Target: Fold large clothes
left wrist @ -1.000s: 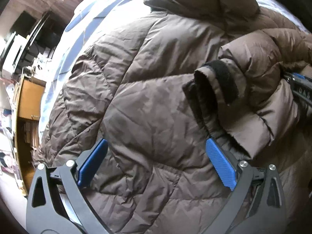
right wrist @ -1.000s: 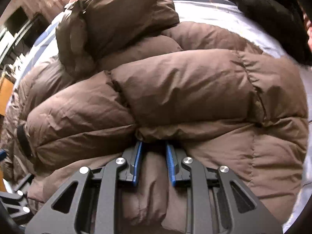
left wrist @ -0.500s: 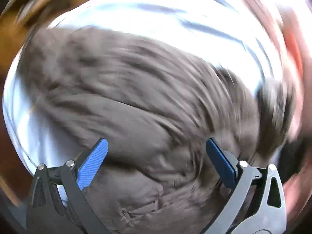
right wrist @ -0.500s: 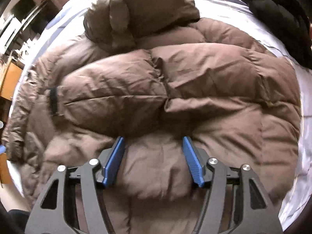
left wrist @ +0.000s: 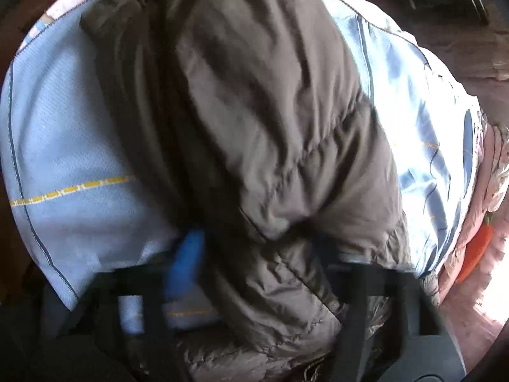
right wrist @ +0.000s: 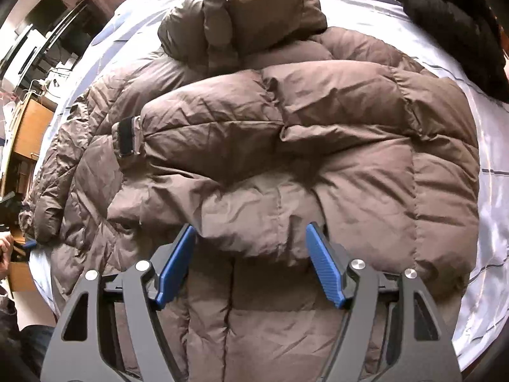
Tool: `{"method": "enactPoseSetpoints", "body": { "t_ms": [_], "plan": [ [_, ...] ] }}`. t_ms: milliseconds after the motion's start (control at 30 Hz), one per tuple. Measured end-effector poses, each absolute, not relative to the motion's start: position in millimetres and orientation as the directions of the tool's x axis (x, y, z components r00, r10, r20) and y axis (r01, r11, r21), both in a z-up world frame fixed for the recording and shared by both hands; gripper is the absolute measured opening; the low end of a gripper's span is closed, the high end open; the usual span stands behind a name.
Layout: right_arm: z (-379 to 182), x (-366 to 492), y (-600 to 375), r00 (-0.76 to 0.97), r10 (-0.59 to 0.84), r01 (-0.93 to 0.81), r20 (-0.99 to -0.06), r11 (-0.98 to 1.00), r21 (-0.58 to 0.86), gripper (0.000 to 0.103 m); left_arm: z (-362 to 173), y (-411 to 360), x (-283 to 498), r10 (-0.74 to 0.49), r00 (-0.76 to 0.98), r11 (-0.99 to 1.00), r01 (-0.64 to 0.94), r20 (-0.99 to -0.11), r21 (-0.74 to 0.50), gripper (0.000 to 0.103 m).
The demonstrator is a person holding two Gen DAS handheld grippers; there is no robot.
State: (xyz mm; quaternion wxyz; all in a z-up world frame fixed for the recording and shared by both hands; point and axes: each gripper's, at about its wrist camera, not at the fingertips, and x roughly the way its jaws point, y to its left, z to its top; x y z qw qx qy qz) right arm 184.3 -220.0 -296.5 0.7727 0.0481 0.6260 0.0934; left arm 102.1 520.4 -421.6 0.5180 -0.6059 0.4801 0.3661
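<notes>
A large brown puffer jacket (right wrist: 286,146) lies on a bed, hood (right wrist: 248,16) at the far end, one sleeve folded across the body with its black cuff (right wrist: 125,138) at the left. My right gripper (right wrist: 249,254) is open just above the jacket's near part, holding nothing. In the left wrist view, which is blurred, the left gripper (left wrist: 254,254) sits at the jacket's edge (left wrist: 254,127). One blue pad (left wrist: 186,261) shows left of a fold of the fabric. The other finger is hidden behind the jacket.
The bed has a light blue striped cover (right wrist: 490,146), also in the left wrist view (left wrist: 63,146). A black garment (right wrist: 451,22) lies at the far right. A wooden cabinet (right wrist: 28,133) stands left of the bed. Pink bedding with an orange carrot toy (left wrist: 477,251) lies beyond.
My right gripper let go of the jacket fold, opened wide and drew back. My left gripper swung fast from over the jacket's body to its side edge, and its fingers have drawn closer around the fabric.
</notes>
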Motion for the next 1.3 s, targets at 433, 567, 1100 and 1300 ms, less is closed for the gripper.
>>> {"method": "enactPoseSetpoints", "body": {
  "t_ms": [433,567,1100,1300],
  "plan": [
    [-285,192,-233,0.254,0.228,-0.027,-0.940,0.973,0.228,0.072,-263,314,103,0.364,0.622,0.841,-0.539,-0.694,-0.042,0.007],
    [-289,195,-247,0.253,0.217,0.020,-0.943,0.973,0.229,0.072,-285,189,91,0.200,0.705,0.979,-0.158,-0.680,0.124,0.009],
    [-281,204,-297,0.307,0.264,0.241,-0.914,0.908,0.343,0.079,-348,131,48,-0.081,0.454,0.983,0.183,-0.887,0.004,0.046],
    [-286,189,-351,0.360,0.284,0.469,-0.889,0.768,0.436,0.079,-315,206,85,-0.065,0.367,0.980,-0.150,-0.928,-0.128,0.049]
  ]
}}
